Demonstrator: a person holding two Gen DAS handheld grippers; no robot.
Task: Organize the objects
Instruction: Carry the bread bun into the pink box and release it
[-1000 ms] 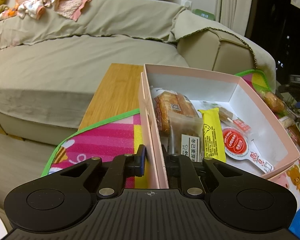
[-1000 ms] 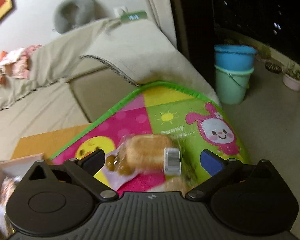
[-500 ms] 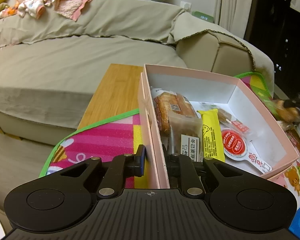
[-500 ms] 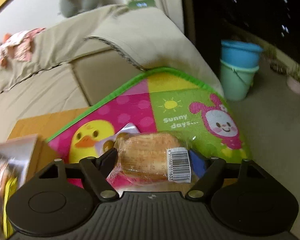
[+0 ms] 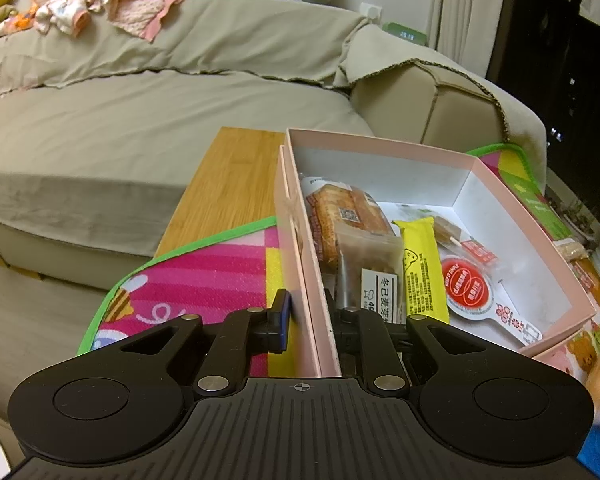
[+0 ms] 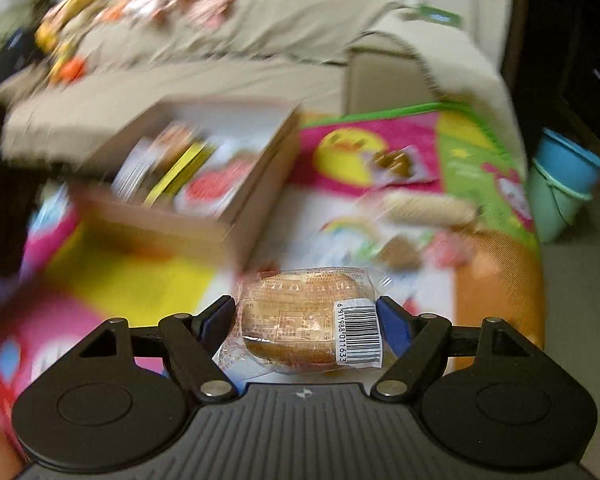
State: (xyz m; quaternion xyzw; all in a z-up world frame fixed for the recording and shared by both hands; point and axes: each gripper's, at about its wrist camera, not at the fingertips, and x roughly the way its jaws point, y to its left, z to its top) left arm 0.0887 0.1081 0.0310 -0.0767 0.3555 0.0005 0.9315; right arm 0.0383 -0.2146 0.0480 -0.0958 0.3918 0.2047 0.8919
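A pink open box (image 5: 512, 204) holds several wrapped snacks, among them a yellow bar (image 5: 422, 268) and a red round packet (image 5: 466, 286). My left gripper (image 5: 306, 314) is shut on the box's near left wall (image 5: 300, 256), one finger outside, one inside. My right gripper (image 6: 306, 322) is shut on a wrapped bread bun (image 6: 300, 316) with a barcode label, held above the mat. The box (image 6: 256, 176) shows blurred at upper left in the right wrist view.
A colourful play mat (image 5: 204, 280) covers a wooden table (image 5: 228, 184) in front of a beige sofa (image 5: 140, 120). Loose wrapped snacks (image 6: 424, 208) lie on the mat right of the box. Blue and green buckets (image 6: 560, 196) stand on the floor at right.
My right gripper closed on the bun, lifted it and swung left toward the box; its view is now motion-blurred. My left gripper still grips the box wall, unmoved.
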